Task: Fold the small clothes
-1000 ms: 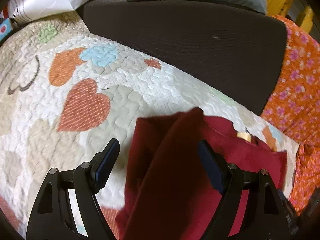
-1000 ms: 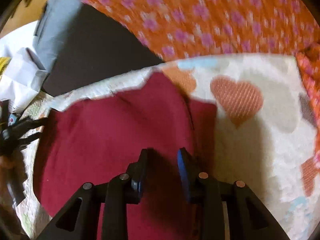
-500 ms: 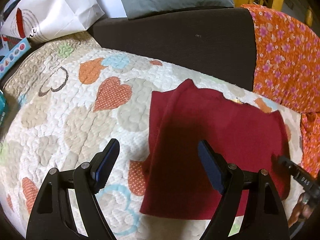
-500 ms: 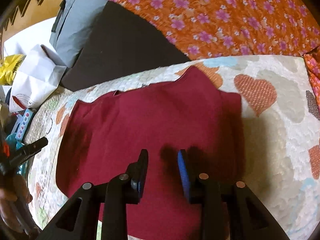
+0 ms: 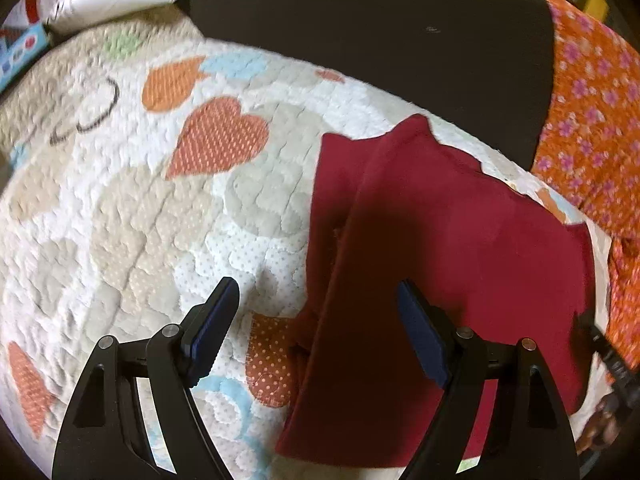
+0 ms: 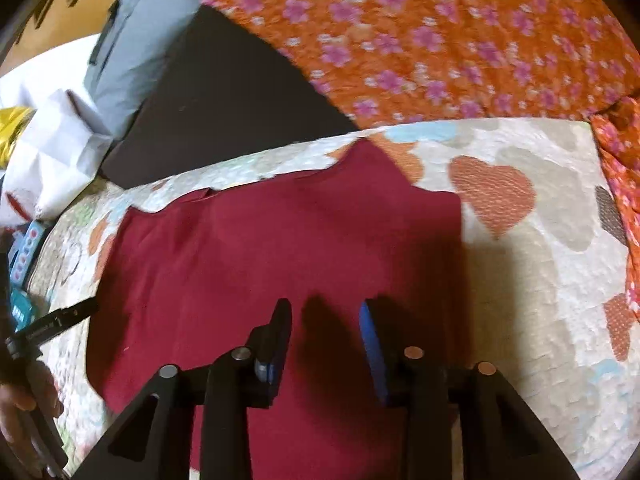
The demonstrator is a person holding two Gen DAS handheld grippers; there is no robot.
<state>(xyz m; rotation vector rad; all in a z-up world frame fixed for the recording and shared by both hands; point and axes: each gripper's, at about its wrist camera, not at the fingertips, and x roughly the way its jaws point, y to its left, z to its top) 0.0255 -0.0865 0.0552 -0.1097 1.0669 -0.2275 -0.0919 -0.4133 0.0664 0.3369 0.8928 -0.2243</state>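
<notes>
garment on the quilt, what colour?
Solid dark red garment, no print visible. Shows best in the right wrist view, spread flat on the heart-patterned quilt.

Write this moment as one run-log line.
left gripper: open, empty | right gripper: open, empty | maroon garment: flat on heart quilt

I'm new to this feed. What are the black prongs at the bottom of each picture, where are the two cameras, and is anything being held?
Each picture comes from a camera mounted on a hand-held gripper, looking forward along its two black fingers. One view belongs to the left gripper, the other to the right gripper. Both stand open and hold nothing. Under them a dark red garment lies on a heart-patterned quilt. Its left edge looks doubled over in the left view. Behind it are a dark cushion and orange flowered fabric. The left gripper also shows at the right view's edge.
</notes>
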